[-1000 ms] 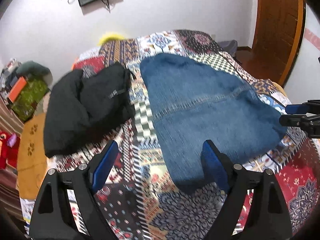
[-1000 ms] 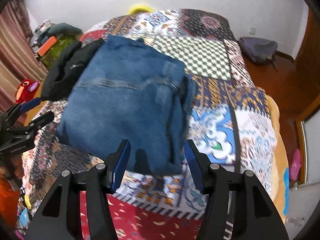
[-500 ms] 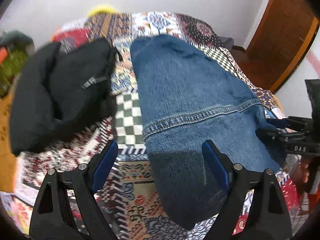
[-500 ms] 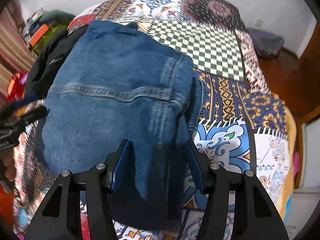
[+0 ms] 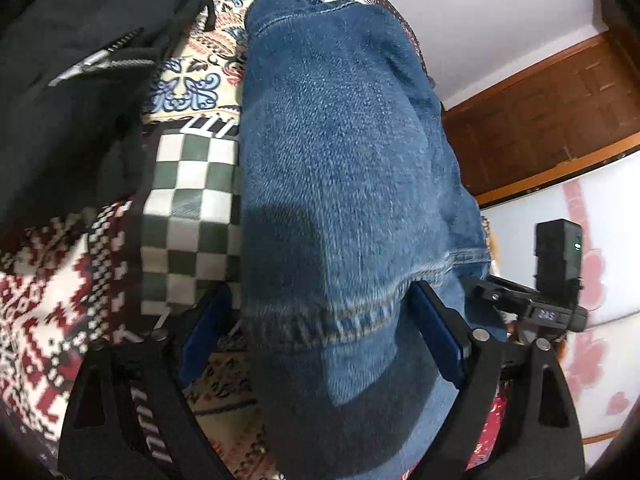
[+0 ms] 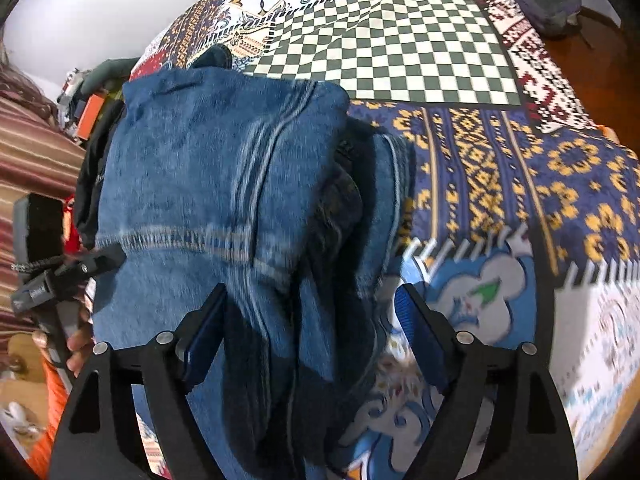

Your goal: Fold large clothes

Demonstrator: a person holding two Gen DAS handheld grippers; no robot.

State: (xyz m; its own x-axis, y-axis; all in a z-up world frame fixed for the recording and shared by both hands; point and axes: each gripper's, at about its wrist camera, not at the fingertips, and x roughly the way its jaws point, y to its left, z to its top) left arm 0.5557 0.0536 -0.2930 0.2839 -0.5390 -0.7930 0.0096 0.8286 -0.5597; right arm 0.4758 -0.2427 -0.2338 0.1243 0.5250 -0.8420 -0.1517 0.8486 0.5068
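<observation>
A folded pair of blue jeans [image 5: 340, 152] lies on the patchwork bedspread [image 5: 188, 184]; it also shows in the right wrist view [image 6: 208, 168]. My left gripper [image 5: 320, 340] is open, its blue-padded fingers straddling the near left part of the jeans. My right gripper [image 6: 308, 340] is open, its fingers straddling the near right edge where the layers stack up. Each gripper shows in the other's view: the right one [image 5: 532, 304] at the jeans' right side, the left one [image 6: 68, 268] at the left side.
A black garment [image 5: 80, 60] lies on the bed left of the jeans. The bedspread [image 6: 480, 152] stretches right of the jeans. A wooden door [image 5: 540, 120] and white wall stand beyond the bed. A grey bag [image 6: 548, 0] lies on the floor.
Both grippers have moved forward and down onto the near end of the jeans, so the denim now sits between their open fingers. The jeans have not visibly shifted.
</observation>
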